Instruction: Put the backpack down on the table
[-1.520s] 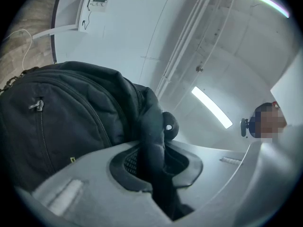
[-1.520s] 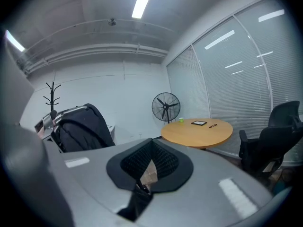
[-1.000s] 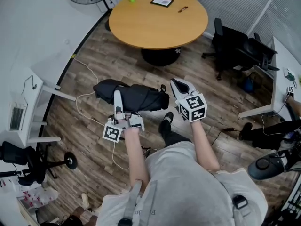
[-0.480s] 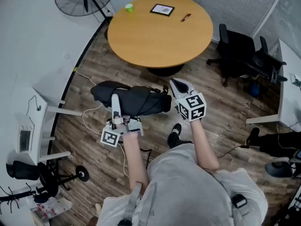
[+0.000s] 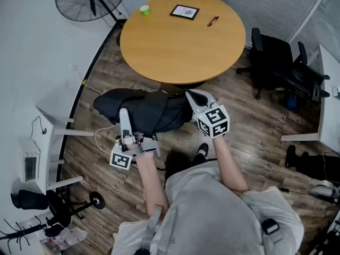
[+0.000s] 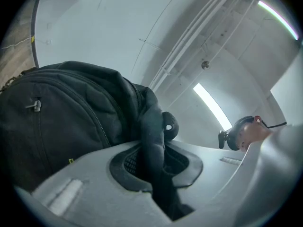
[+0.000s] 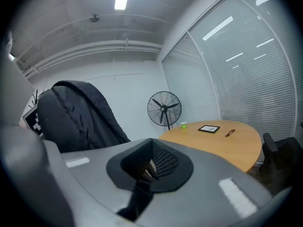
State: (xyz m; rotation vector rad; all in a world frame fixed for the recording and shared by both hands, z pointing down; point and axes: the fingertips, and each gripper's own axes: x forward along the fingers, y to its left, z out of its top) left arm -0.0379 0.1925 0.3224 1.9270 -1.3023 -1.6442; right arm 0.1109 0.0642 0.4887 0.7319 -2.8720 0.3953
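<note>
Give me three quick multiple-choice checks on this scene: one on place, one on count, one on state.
1. Relative to the table, the backpack is: A resting on it; B held over the floor, short of it; C under it.
2. Things on the table: A one; B five; C three.
3. Left tool: A shut on backpack fabric; B open and empty; C open beside the backpack.
Key: B, floor shows around it; C, cup, frame, pen; A, fabric sits pinched between its jaws.
</note>
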